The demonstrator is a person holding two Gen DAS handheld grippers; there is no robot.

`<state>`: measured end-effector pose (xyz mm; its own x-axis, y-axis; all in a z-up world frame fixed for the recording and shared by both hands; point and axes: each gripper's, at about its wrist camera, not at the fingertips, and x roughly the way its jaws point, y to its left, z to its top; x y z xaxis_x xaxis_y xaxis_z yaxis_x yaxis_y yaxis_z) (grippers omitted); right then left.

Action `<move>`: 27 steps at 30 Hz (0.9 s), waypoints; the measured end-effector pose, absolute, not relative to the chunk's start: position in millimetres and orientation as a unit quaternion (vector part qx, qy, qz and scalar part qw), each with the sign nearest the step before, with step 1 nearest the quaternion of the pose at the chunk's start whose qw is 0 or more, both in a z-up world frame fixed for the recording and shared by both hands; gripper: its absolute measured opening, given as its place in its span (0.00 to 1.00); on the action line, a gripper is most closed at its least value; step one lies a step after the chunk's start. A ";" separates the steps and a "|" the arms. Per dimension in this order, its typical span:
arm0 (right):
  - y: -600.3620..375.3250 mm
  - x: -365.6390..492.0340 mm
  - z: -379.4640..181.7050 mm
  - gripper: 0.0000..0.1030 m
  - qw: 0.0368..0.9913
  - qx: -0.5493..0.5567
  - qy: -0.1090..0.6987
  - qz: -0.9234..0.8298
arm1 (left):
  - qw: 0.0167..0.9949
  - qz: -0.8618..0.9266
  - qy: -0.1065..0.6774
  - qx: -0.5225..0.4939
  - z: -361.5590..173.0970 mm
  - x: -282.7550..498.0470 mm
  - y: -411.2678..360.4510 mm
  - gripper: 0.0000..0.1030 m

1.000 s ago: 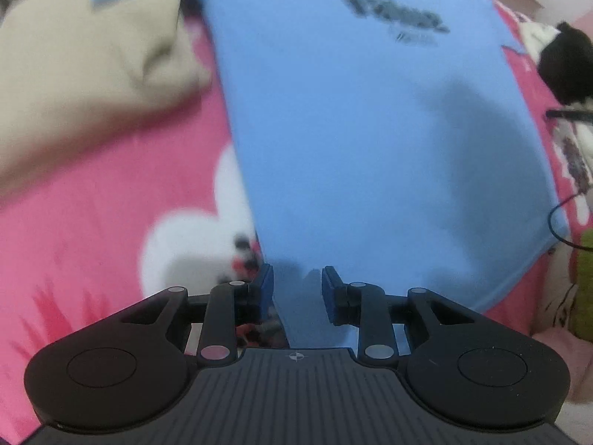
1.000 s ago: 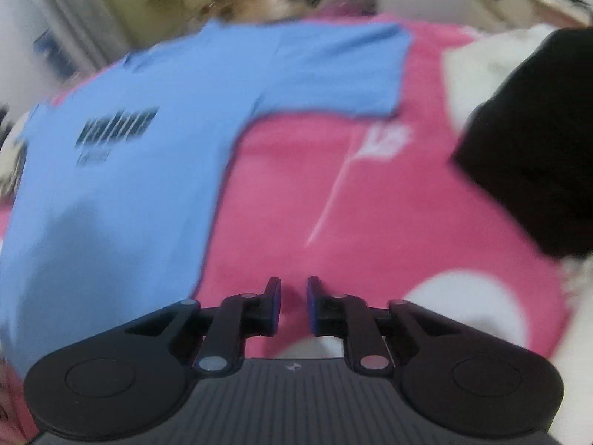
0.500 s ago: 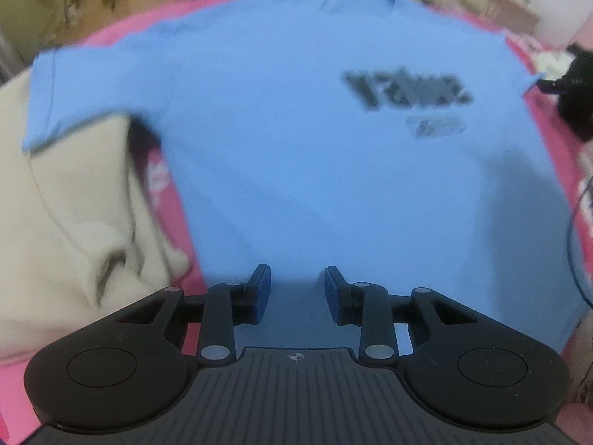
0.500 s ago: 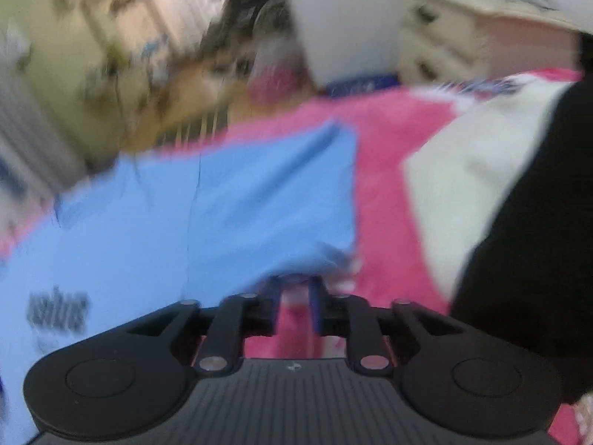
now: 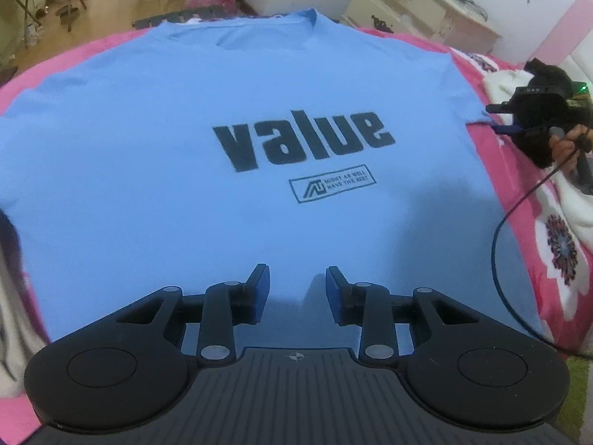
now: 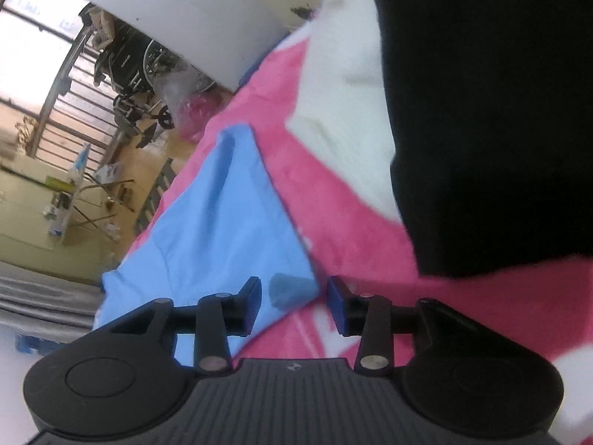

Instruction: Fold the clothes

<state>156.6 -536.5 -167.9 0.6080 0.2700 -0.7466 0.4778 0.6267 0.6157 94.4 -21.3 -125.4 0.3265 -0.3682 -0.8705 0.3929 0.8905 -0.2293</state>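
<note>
A pink fleece bed cover [image 5: 493, 155] carries the light blue cotton T-shirt [image 5: 185, 193] printed "value", spread flat, front up. The left hand-held gripper [image 5: 296, 289] hovers over its hem, jaws parted and empty. The right hand-held gripper [image 6: 293, 296] has just been opening; its jaws flank the sleeve corner [image 6: 292, 282] without pressing.

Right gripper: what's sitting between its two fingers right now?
In the right wrist view, a corner of the blue T-shirt lies in the gap of the right gripper, over the pink blanket; the open jaws don't pinch it.

T-shirt [image 5: 259, 118] flat on bedspread [image 5: 515, 170], dresser [image 5: 418, 3] behind, right gripper [image 6: 292, 302] over sleeve
</note>
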 end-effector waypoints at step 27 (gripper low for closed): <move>-287.7 145.0 -126.2 0.30 0.870 -0.146 0.381 0.278 | 0.822 -0.217 0.526 -0.010 -114.1 100.3 -9.7 0.32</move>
